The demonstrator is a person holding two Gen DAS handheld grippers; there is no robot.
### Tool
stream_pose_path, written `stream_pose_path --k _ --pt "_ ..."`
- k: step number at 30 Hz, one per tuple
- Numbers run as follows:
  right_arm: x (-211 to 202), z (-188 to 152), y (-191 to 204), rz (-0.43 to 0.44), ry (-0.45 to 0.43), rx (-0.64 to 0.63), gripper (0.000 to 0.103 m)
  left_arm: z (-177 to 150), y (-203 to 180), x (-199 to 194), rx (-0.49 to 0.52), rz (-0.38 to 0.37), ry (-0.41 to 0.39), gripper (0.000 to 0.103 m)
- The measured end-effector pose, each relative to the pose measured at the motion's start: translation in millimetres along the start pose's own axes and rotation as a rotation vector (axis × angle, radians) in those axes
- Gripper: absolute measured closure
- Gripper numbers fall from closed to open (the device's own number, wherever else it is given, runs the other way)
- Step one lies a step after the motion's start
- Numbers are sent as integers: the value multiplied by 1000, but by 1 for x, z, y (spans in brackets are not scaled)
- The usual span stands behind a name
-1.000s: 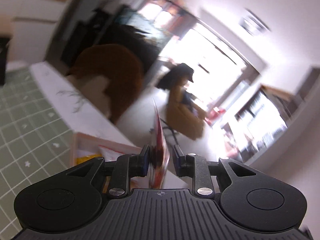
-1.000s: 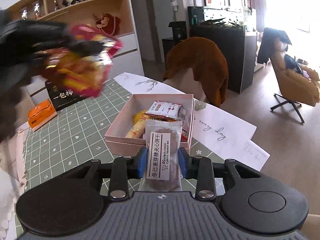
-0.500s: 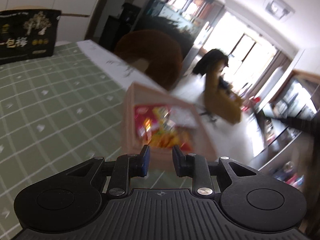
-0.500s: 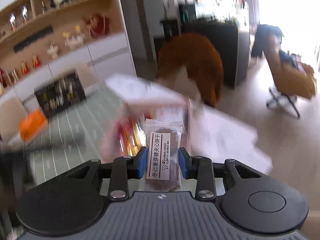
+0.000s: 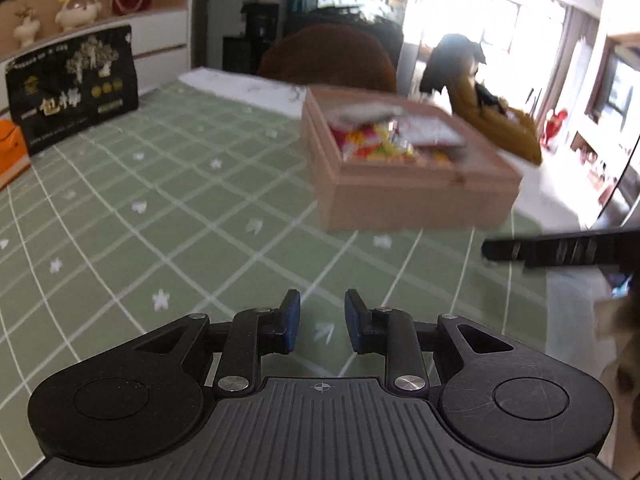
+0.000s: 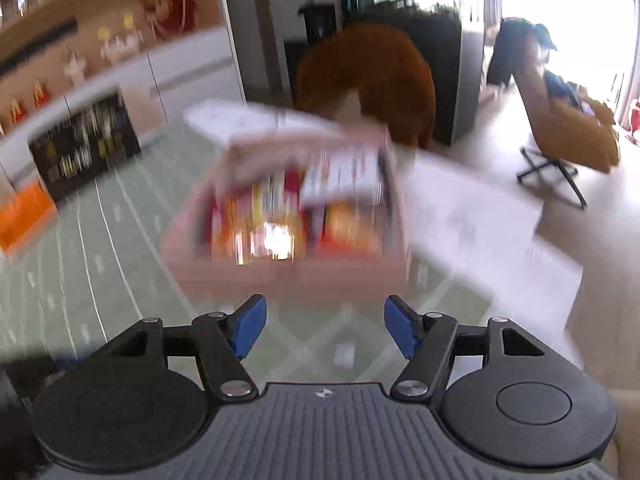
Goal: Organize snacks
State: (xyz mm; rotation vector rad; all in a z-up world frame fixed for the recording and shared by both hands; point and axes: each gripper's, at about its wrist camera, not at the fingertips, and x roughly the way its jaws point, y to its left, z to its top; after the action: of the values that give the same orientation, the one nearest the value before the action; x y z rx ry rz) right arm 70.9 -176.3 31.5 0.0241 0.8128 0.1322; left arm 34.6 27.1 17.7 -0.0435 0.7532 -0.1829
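A pink box (image 5: 420, 196) stands on the green checked mat (image 5: 160, 200) and holds several snack packets (image 5: 384, 140), red, yellow and white. My left gripper (image 5: 319, 320) is open and empty, low over the mat, left of and nearer than the box. My right gripper (image 6: 324, 326) is wide open and empty, just before the box (image 6: 288, 272), which is blurred in the right wrist view; packets (image 6: 280, 208) show inside it. The right gripper's black side (image 5: 560, 250) shows at the right edge of the left wrist view.
A black gift box (image 5: 72, 96) with gold print and an orange box (image 5: 10, 148) stand at the mat's far left. White paper sheets (image 6: 472, 216) lie right of the pink box. A brown chair (image 6: 368, 80) stands behind the table.
My right gripper has opened and let go of the biscuit packet over the box. My left gripper released its red packet earlier and has drawn back low over the mat.
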Motion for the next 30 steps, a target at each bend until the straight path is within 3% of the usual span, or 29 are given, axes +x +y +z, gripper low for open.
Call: stream_pose_path --k 2,7,9,11,14,23,30 --pt "8 -19 8 -12 30 -11 37 -6 0 8 2 -2 23 75" --pt "15 -38 18 -33 30 -26 34 -13 -5 14 31 -21 -44 72" --pt "16 -41 18 -66 9 -47 24 -14 -11 17 58 -15 -64 72" --pt "19 -46 14 -110 -14 -17 6 -14 -19 20 107 0 -82 72" --pt "20 -52 4 -143 -45 47 0 -11 -27 24 132 12 -86 72" --pt "21 -61 4 -164 -130 59 0 -6 -32 34 134 3 -96 72" --pt "22 -59 4 -163 -131 63 0 -5 -31 34 125 -5 -96 72"
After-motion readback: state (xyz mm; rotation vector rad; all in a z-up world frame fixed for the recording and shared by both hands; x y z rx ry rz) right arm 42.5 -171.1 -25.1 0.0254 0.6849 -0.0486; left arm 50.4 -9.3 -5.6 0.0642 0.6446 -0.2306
